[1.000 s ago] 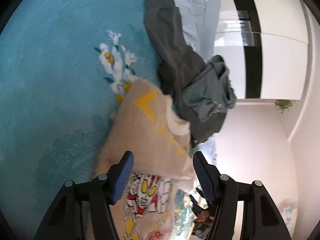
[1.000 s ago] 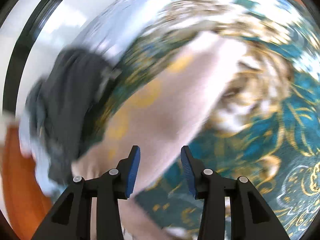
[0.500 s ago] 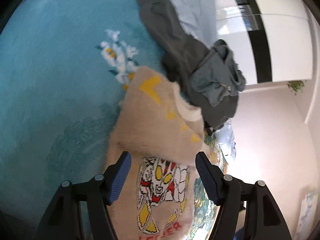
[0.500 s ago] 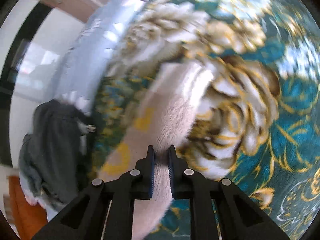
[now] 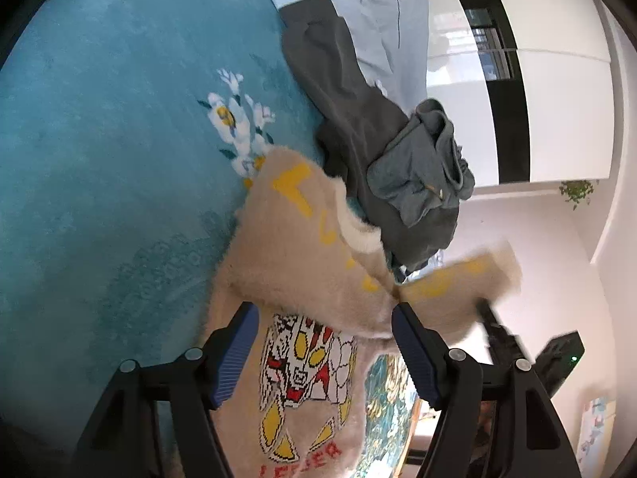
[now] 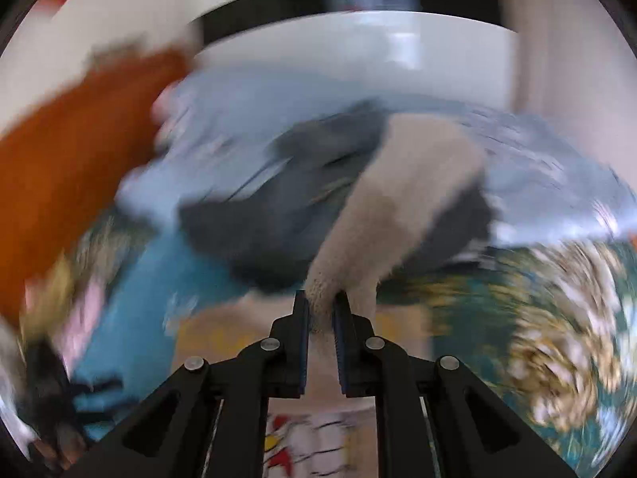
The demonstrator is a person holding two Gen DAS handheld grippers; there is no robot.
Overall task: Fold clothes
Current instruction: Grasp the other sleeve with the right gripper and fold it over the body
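Sweater [image 5: 302, 275], beige and fuzzy with yellow marks and a pixel robot print, lies on the teal blanket [image 5: 99, 159] directly ahead of my left gripper [image 5: 324, 342]. One sleeve is already folded across the chest. My left jaws stand wide open, one blue pad on each side of the print, gripping nothing; I cannot tell whether the pads touch the fabric.

My right gripper [image 6: 320, 314] has its jaws closed on the other sleeve [image 6: 398, 207], with a thin band of beige knit pinched between the pads. In the left view that sleeve is lifted off the bed at the right and appears blurred [image 5: 458, 283]. The right view is heavily motion-blurred; beyond the sleeve I can make out only colour masses.

A dark grey garment [image 5: 342, 119] and a crumpled blue-grey one [image 5: 422, 167] lie just beyond the sweater's collar, the second on top of the first. A pale blue pillow [image 5: 358, 4] sits behind them.
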